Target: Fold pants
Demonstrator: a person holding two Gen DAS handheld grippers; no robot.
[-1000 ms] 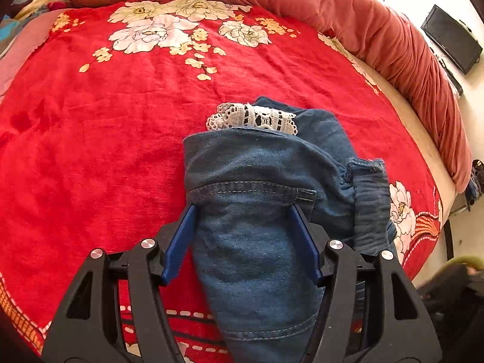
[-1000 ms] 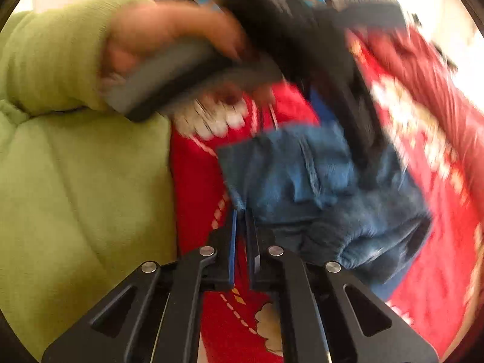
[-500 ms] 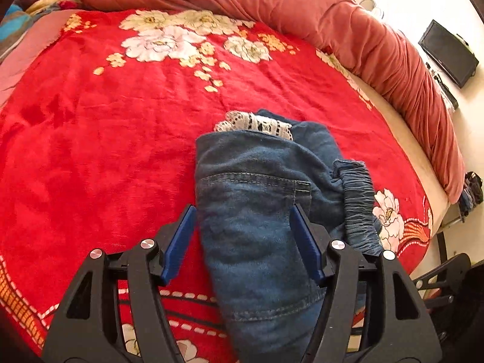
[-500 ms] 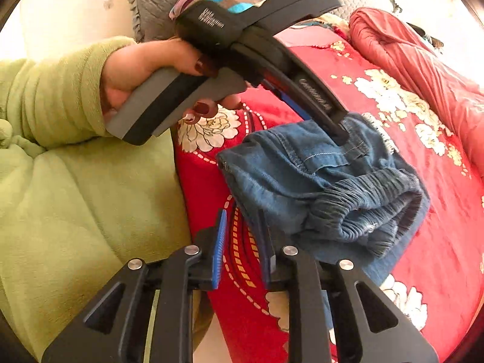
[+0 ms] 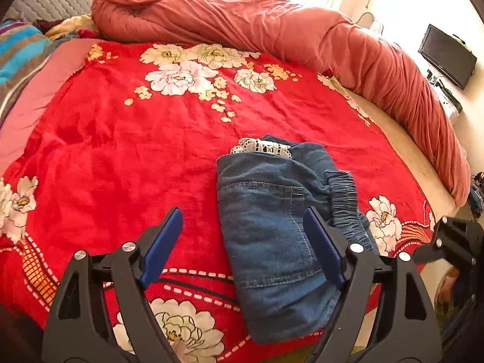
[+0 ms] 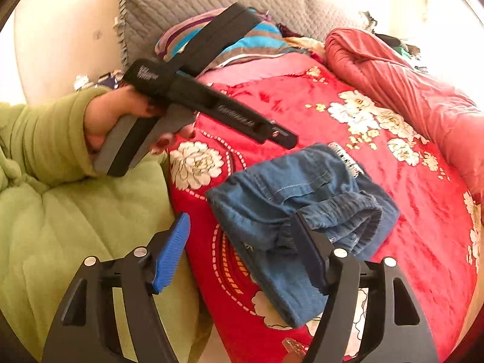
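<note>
The blue denim pants (image 5: 272, 220) lie folded into a small bundle on the red flowered blanket (image 5: 121, 151), with white lace trim (image 5: 263, 146) at the far end and the elastic waistband (image 5: 345, 199) on the right. My left gripper (image 5: 242, 242) is open and empty, hovering above the bundle's near end. The pants also show in the right wrist view (image 6: 302, 199). My right gripper (image 6: 242, 251) is open and empty just off the bundle's near corner. The left gripper body (image 6: 211, 106) is held above the bed there.
A rolled pink-red duvet (image 5: 302, 39) runs along the far and right side of the bed. Striped bedding (image 5: 21, 48) and a grey quilted pillow (image 6: 196, 3) lie at the head. My green-sleeved arm and lap (image 6: 60, 211) are at the bed's edge. A dark screen (image 5: 447, 56) stands right.
Both grippers have opened wide and drawn back from the pants. The right gripper was shut a second ago. The bundle now lies free on the blanket.
</note>
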